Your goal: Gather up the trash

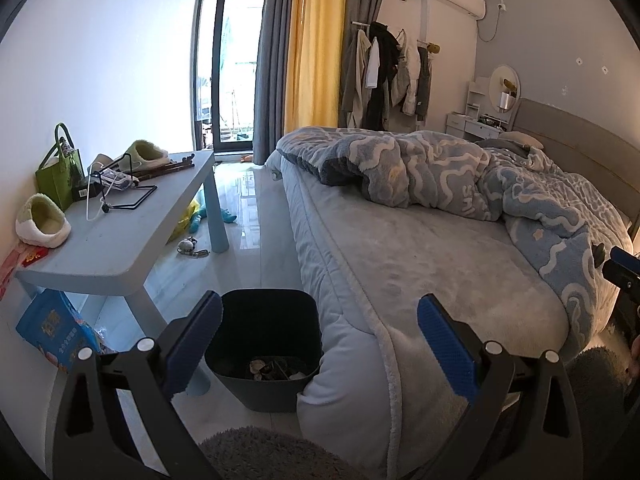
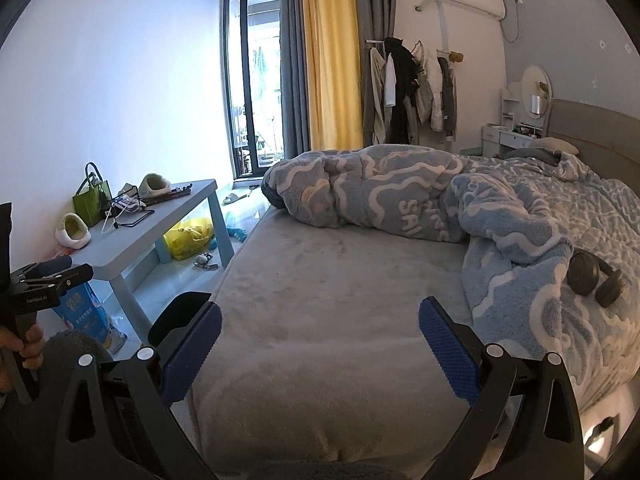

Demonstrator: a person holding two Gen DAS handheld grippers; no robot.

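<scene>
I count two grippers, the left gripper [image 1: 319, 322] and the right gripper [image 2: 320, 326], each with two blue pads spread apart. I see one dark bin [image 1: 266, 344] on the floor at the bed's near left corner. One bed [image 2: 340, 300] carries one patterned blanket [image 2: 500, 208] and one pair of headphones [image 2: 596, 278] near its right edge. One low table [image 1: 120, 240] bears two fluffy slippers [image 1: 42, 222], one green bag [image 1: 60, 172] at its far left edge. One yellow bag [image 2: 188, 238] sits under it.
</scene>
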